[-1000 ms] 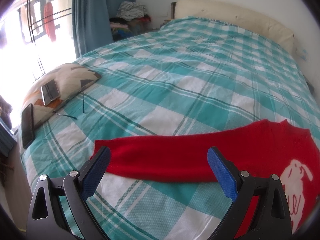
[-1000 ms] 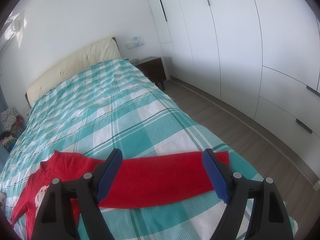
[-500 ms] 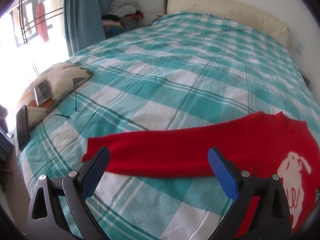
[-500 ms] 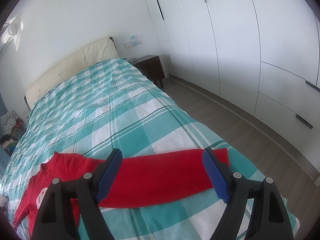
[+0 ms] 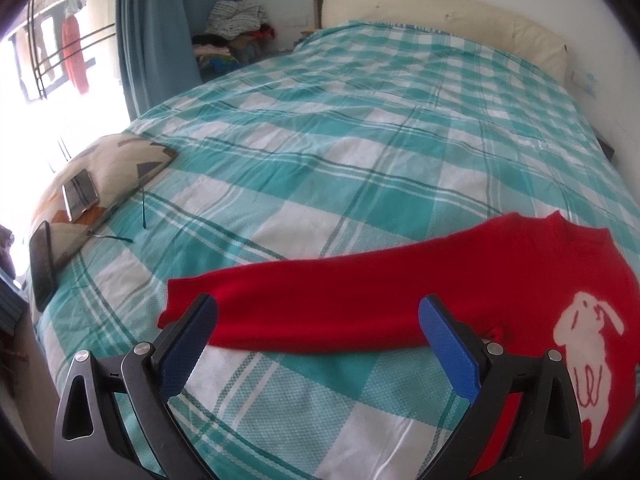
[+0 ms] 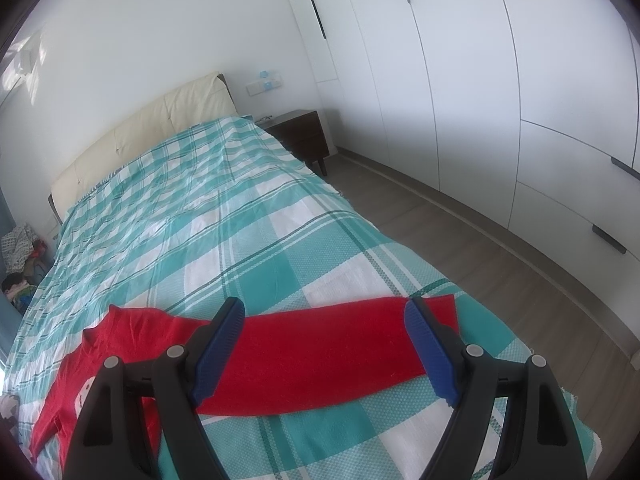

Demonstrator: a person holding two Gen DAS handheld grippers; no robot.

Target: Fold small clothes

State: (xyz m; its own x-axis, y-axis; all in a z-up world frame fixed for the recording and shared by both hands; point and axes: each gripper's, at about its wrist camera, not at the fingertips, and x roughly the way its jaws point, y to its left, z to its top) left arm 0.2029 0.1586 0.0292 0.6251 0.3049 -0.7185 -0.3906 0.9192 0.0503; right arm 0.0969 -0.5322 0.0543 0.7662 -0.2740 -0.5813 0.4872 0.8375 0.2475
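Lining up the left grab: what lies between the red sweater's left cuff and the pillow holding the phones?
Only checked bedspread, plus a thin dark cord lying beside the pillow. The cuff is clear of both. The left wrist view shows this.

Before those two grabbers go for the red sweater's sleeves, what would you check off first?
1. Red sweater lies spread on the checked bedspread: ok.
2. Left sleeve stretched out straight, cuff free: ok.
3. Right sleeve stretched out straight, cuff showing near the bed's edge: ok.
4. Left gripper jaws open, nothing between them: ok.
5. Right gripper jaws open, nothing between them: ok.
6. Phones on the patterned cushion lie apart from the sweater: ok.
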